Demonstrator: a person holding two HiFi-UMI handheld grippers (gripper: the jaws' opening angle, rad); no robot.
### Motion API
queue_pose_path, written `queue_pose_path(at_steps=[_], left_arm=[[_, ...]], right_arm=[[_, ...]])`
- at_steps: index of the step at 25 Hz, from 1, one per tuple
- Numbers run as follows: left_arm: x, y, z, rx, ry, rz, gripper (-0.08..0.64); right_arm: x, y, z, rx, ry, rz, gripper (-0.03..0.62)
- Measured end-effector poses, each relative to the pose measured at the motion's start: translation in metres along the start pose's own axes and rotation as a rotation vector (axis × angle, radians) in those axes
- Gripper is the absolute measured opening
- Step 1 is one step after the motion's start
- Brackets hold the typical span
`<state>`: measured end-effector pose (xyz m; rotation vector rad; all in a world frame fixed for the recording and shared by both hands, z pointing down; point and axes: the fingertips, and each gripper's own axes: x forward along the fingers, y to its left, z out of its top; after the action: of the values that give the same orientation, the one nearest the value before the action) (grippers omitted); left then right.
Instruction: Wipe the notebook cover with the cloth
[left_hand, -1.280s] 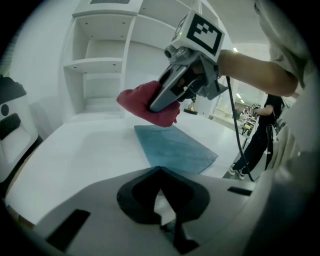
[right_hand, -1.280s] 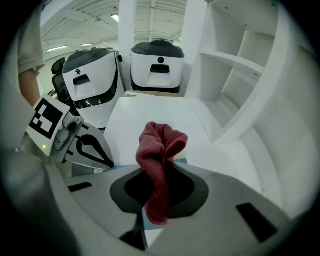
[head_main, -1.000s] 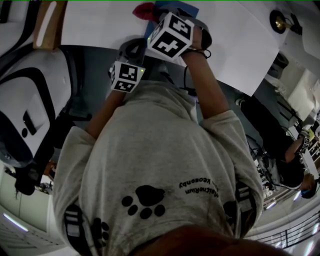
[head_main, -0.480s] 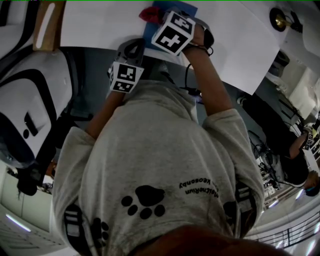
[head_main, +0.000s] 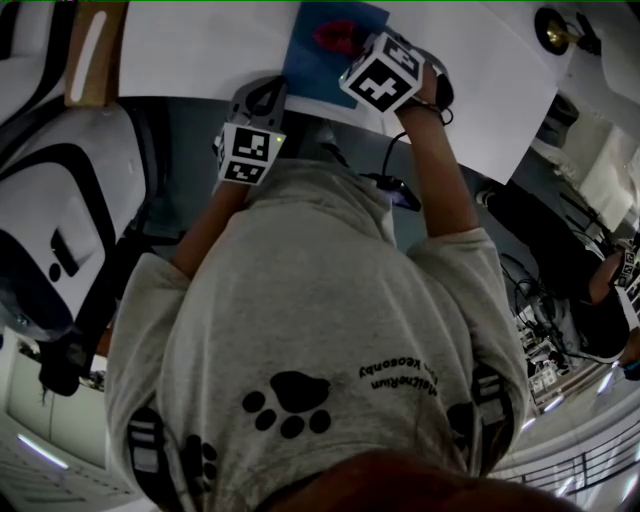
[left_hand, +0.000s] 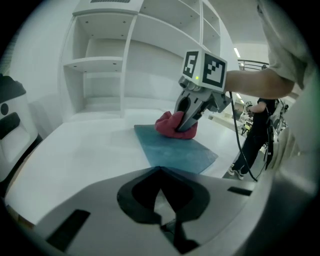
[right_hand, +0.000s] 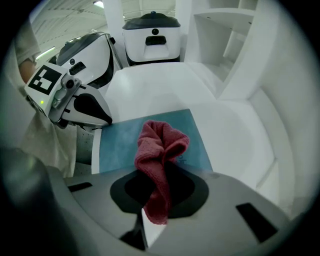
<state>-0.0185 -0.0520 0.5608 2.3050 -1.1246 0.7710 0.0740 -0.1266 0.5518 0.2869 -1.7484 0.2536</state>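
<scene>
"What has the right gripper (left_hand: 183, 126) got?"

"Its jaws are pinching the red cloth (right_hand: 161, 145); the cloth is bunched up and sits on the blue notebook (right_hand: 117, 145), at the end far from the person."

"And the left gripper (right_hand: 106, 120)?"

"Its jaws are pressed together with nothing in them; it is by a corner of the notebook, but I can't quite tell if it touches it."

"Where is the notebook?"

"Flat on the white table (right_hand: 150, 85), close to the edge; white shelves (left_hand: 110, 55) stand behind the table; a white machine (right_hand: 152, 35) stands past one end."
</scene>
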Motion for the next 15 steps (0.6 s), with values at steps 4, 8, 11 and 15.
queue_pose_path(at_steps=[4, 8, 11, 15], left_arm=[[0.0, 0.0, -0.001, -0.001, 0.001, -0.002, 0.012], [0.001, -0.001, 0.0, -0.002, 0.003, -0.003, 0.012], [0.001, 0.0, 0.001, -0.002, 0.004, -0.004, 0.012], [-0.004, 0.003, 0.0, -0.005, 0.003, -0.004, 0.012]], right_arm=[[-0.002, -0.002, -0.014, 0.036, 0.013, -0.009, 0.06], [-0.006, -0.005, -0.029, 0.058, 0.034, -0.02, 0.06], [-0.009, -0.006, -0.043, 0.08, 0.057, -0.026, 0.06], [-0.014, -0.004, -0.063, 0.153, 0.076, -0.02, 0.06]])
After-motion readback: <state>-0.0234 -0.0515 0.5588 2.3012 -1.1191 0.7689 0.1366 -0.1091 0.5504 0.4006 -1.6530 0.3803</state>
